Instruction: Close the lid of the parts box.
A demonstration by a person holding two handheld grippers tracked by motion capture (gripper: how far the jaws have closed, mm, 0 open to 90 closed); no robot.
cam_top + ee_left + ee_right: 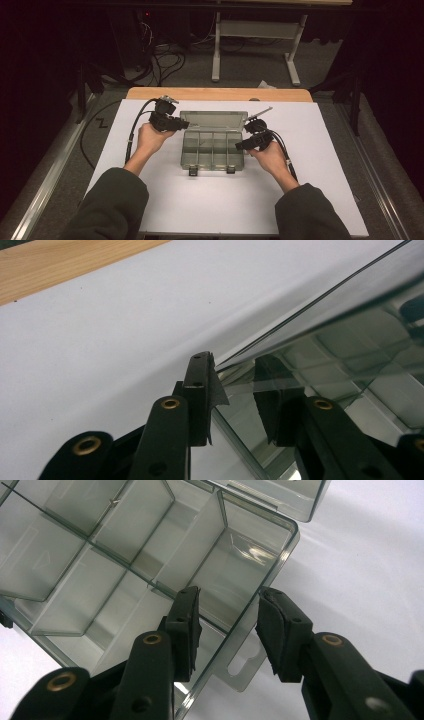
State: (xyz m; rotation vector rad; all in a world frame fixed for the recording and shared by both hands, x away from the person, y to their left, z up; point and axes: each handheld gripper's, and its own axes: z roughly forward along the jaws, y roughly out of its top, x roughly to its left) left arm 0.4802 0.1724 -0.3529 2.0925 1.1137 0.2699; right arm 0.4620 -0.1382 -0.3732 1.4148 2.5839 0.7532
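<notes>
A clear plastic compartment box (212,167) lies in the middle of the white sheet, its lid (214,120) raised at the back. Its compartments look empty. My left gripper (183,124) is at the lid's left corner. In the left gripper view the left gripper (235,360) straddles the lid's edge (310,305), one jaw outside and one seen through the plastic, with a gap between them. My right gripper (241,145) is at the box's right end. There the right gripper (230,592) stands open over the end wall (250,615), one jaw inside the end compartment, the other outside.
The white sheet (320,165) covers most of the wooden table (220,94). Two dark latches (193,171) sit on the box's front wall, and a hang tab (245,677) juts from its right end. Cables and a table frame (216,50) lie on the floor beyond.
</notes>
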